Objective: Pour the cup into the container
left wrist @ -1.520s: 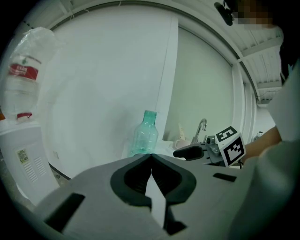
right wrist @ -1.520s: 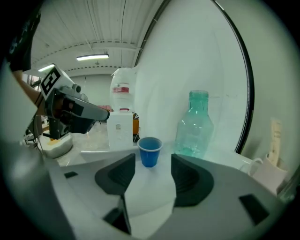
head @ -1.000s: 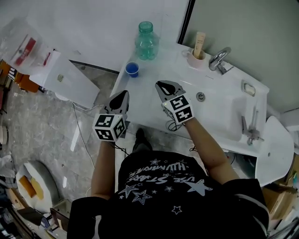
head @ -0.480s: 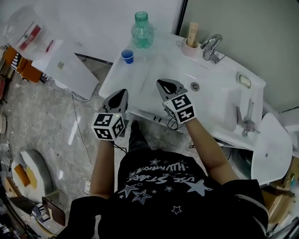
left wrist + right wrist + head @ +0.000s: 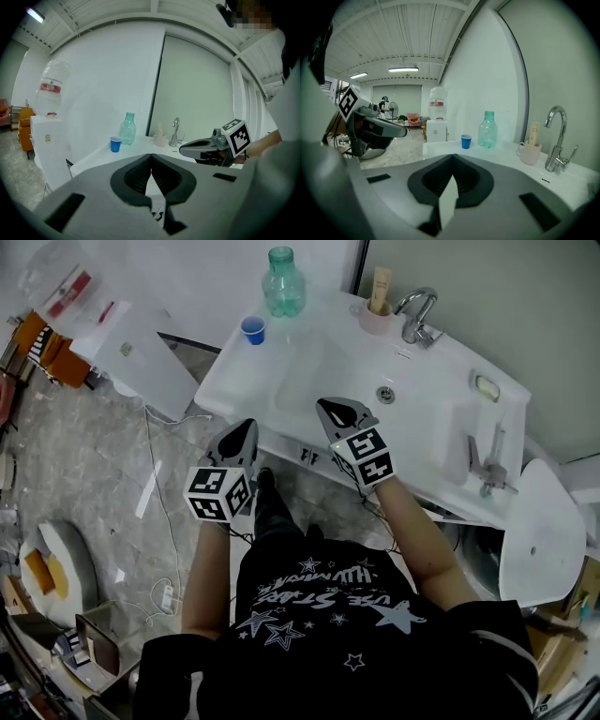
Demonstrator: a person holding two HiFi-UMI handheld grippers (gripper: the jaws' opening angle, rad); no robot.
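Since a second ago the sink counter [image 5: 309, 371] has slid up the head view and grown smaller. You have drawn back from it, and both grippers now hang at its front edge rather than over it.

Your left gripper [image 5: 246, 427] has its jaws clenched together on nothing. Beyond it, the blue cup [image 5: 251, 329] stands upright at the far left corner of the counter. It is just beside the green bottle [image 5: 283, 282] but apart from it, and no view shows whether it holds anything.

Your right gripper [image 5: 323, 407] is likewise closed and empty. The pink mug [image 5: 375, 315] and the tap [image 5: 412, 310] lie further right.

This layout fits two stages: the cup waiting to be fetched, or the cup set back down after the pour. Nothing here tells which. Either way, carry both grippers level and clear of the counter's lip as you move. Mind the cable [image 5: 164, 521] trailing on the floor at your left, and keep the cup in view so you don't knock it.
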